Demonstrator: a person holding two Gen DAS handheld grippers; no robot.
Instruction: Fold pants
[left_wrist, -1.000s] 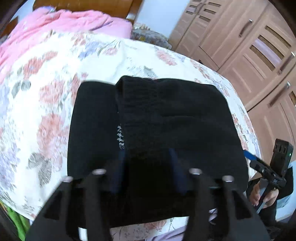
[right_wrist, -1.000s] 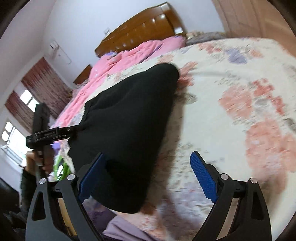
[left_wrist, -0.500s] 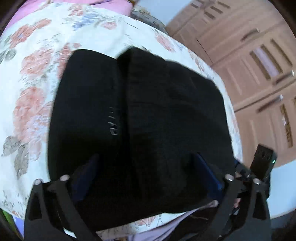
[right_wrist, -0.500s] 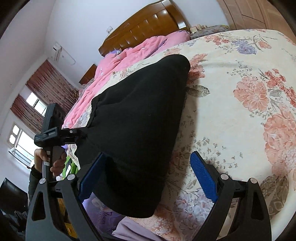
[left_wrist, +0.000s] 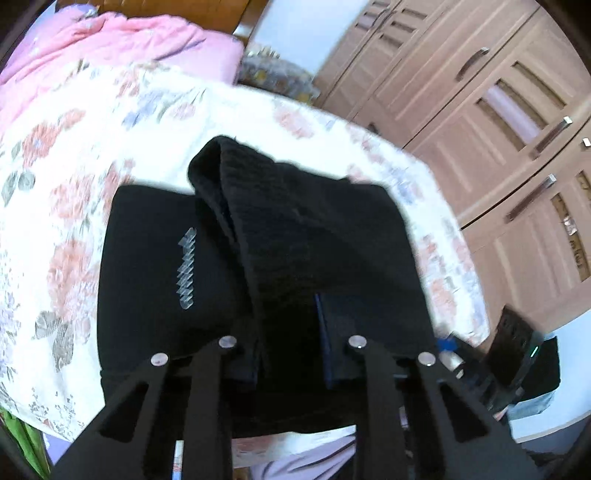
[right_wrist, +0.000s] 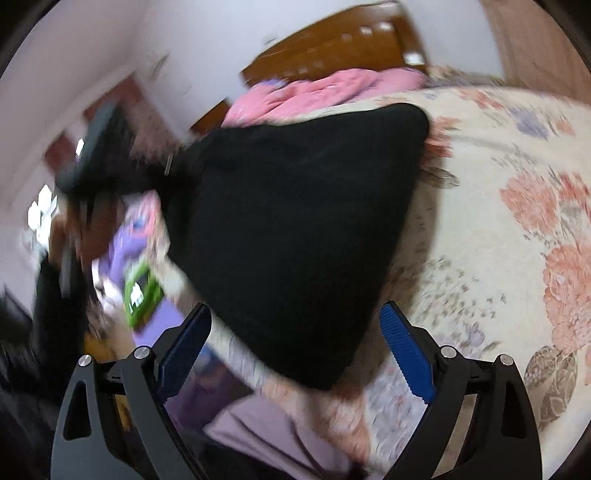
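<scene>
- The left gripper (left_wrist: 290, 332) is seen nearest, its fingers (left_wrist: 322, 332) closing on a raised fold at the near edge of the black pants (left_wrist: 303, 236); the cloth is pinched between them.
- The right gripper (right_wrist: 295, 350) is held just before a near corner of the pants (right_wrist: 295, 221), its blue fingers (right_wrist: 406, 350) spread wide with nothing gripped.
- The pants are laid folded on the bed, on a floral bedspread (left_wrist: 66, 177), with a ribbed layer lifted over the flat one.
- Beyond the pants, a pink quilt (left_wrist: 122, 44) is bunched at a wooden headboard (right_wrist: 332, 48).
- To the right of the pants, wooden wardrobe doors (left_wrist: 498, 110) are seen.
</scene>
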